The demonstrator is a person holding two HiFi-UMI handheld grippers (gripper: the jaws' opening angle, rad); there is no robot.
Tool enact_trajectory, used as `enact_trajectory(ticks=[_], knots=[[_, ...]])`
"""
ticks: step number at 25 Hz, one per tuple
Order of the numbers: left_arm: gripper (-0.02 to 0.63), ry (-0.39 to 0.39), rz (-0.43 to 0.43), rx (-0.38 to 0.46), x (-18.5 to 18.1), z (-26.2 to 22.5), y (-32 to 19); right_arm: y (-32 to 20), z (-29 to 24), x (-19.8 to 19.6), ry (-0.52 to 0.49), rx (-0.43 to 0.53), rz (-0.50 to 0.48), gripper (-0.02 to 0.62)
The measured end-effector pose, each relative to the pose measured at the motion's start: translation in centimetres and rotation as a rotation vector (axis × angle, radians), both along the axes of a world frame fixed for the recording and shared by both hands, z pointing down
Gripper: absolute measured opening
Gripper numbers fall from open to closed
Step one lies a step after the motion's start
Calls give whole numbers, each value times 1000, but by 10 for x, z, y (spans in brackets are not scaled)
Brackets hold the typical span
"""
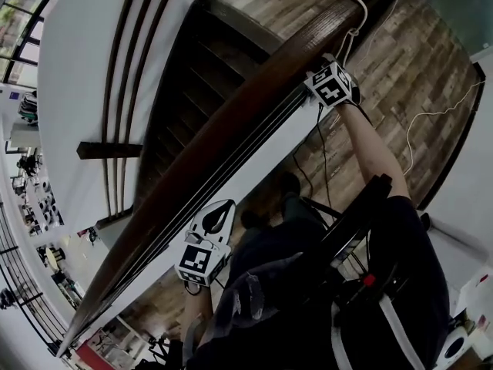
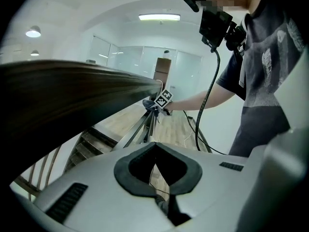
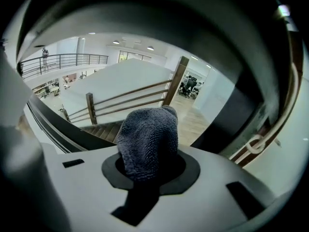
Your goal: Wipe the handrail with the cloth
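At upper handrail (image 1: 254, 102) | right gripper (image 3: 148, 170) is gripping grey cloth (image 3: 147, 134); wiping probably underway | left gripper (image 2: 157, 180) is hanging empty, jaws together | next: sliding cloth along rail, pressing steadily.

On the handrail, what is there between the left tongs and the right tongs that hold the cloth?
Only bare handrail: in the head view nothing rests on it between the left tongs and the right tongs gripping the cloth.

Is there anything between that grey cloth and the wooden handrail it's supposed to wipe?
Nothing visible. The right gripper holds the cloth right at the handrail. A white cord loops at the rail just beyond it, which might snag further along.
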State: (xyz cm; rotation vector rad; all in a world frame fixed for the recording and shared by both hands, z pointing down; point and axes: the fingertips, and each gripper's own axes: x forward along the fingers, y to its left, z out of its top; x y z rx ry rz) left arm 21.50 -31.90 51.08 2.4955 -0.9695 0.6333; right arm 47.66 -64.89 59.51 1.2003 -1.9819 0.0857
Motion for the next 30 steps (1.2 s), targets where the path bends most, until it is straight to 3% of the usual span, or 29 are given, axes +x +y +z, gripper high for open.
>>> enact_trajectory(ticks=[5,8,14,17,24,30], knots=[[6,49,60,16,-21,2,50,102,-22,-26,38,-29,16,67],[6,79,104,56,-46,-8,80,184,-30,-74,-21,-79,-20,67],[6,163,119,77,-104,-15,118,328,-102,-229,-255,-79,-256,67],[6,186,101,129,-112,-29,122,365,-135,-273,-330,-68,-372,67],[6,214,16,213,-112,-68,137,402,-199,-308,-531,-25,-585,67],[6,171,-87,241,-88,-86,158,440,-228,-285,-638,13,-725,67]])
